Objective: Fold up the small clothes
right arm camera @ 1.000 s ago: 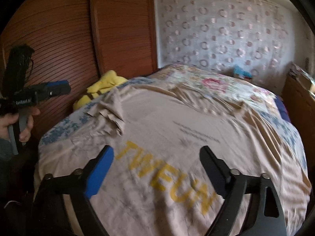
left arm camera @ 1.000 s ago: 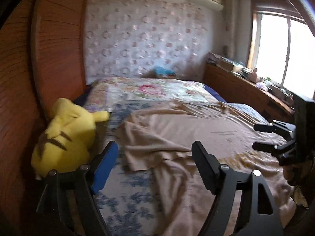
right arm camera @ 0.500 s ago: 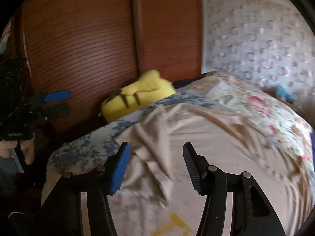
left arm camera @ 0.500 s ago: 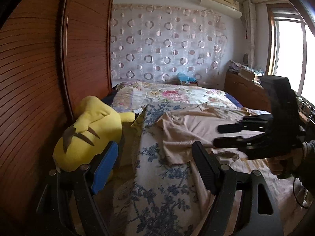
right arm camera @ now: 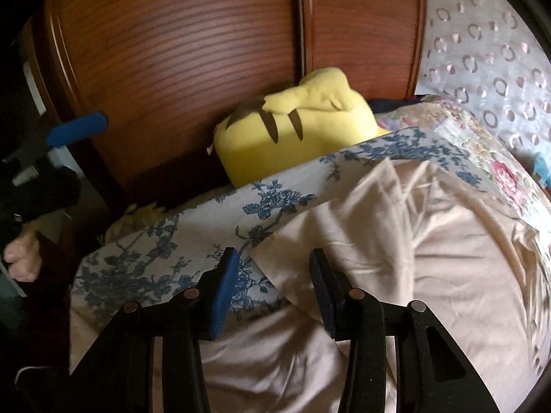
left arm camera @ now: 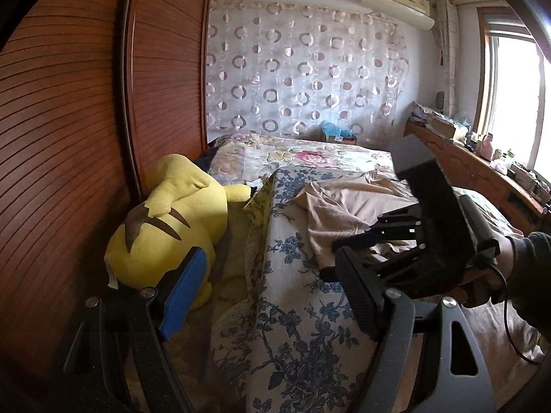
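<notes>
A beige T-shirt (right arm camera: 430,258) lies spread on the bed, with a folded sleeve edge at its left side; it also shows in the left wrist view (left arm camera: 347,206). My right gripper (right arm camera: 272,275) is open, narrower than before, and hovers low over the shirt's left sleeve edge. It also shows in the left wrist view (left arm camera: 334,258), held by a hand. My left gripper (left arm camera: 272,289) is open and empty above the bed's left edge, away from the shirt. It shows at the far left of the right wrist view (right arm camera: 69,137).
A yellow plush toy (left arm camera: 165,227) lies between the bed and the wooden wardrobe (left arm camera: 69,137). The blue floral bedsheet (left arm camera: 299,327) covers the bed's near corner. A wooden shelf (left arm camera: 482,172) with clutter runs under the window on the right.
Both grippers swung left toward the wardrobe side. The right gripper dropped close to the shirt's left sleeve and its jaws narrowed. The left gripper drew back off the shirt.
</notes>
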Demonstrator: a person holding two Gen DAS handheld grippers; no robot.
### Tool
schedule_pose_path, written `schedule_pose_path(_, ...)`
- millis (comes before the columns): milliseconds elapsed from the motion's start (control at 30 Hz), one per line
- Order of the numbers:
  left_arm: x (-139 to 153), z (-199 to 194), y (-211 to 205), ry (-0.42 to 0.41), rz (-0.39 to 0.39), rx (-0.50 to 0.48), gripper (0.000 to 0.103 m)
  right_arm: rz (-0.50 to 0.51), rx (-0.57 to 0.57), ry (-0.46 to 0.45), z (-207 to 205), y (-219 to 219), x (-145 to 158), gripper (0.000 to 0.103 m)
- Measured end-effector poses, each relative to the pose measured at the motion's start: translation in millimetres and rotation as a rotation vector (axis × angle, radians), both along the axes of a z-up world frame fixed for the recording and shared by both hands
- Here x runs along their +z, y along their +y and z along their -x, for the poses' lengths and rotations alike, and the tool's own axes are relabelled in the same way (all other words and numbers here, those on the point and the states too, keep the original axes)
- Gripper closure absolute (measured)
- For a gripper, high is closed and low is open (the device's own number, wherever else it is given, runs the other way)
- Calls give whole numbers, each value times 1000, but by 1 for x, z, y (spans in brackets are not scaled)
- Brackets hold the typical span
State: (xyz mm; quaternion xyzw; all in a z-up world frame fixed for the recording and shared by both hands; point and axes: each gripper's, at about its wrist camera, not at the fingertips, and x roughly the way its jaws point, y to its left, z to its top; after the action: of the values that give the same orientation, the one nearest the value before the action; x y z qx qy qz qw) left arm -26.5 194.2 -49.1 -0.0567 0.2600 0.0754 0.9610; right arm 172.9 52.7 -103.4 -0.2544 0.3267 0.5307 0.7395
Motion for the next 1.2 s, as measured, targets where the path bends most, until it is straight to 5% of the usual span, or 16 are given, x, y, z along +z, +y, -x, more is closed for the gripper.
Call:
schedule_pose_path(100,0,0,1,-1,1,-1,25,18,2,-42,9,12,-2,59)
schedule_pose_path(233,-1,0,0,0,0,-3,25,39,-25,-94,10,21,-1,97)
schedule_pose_path(267,-1,0,0,-1,-1,-5,25,45,-39,-105,6,22,-3,100)
schedule_pose_path(633,-4,-6,-21,8,-3,-53,25,-158,-277,-96,-36,-58,66,100)
schedule_pose_path(933,-1,-15,-30,19,-4,-81,25,-113,-504,-97,-69,-84,60,100)
schedule_pose_path(1000,-1,-21,-33,24,-11,-89,25,-83,-532,-87,-76,-79,56,95)
schedule_pose_path(1067,-1,-27,-35,29,-17,-101,25,-57,-553,-100,-76,-78,50,68)
schedule_pose_path(1133,0,-36,-37,37,-12,-118,25,-57,-553,-93,-82,-84,53,56)
schedule_pose_path(1200,-1,-47,-38,47,1,-142,25,-62,-569,-92,-76,-98,60,54)
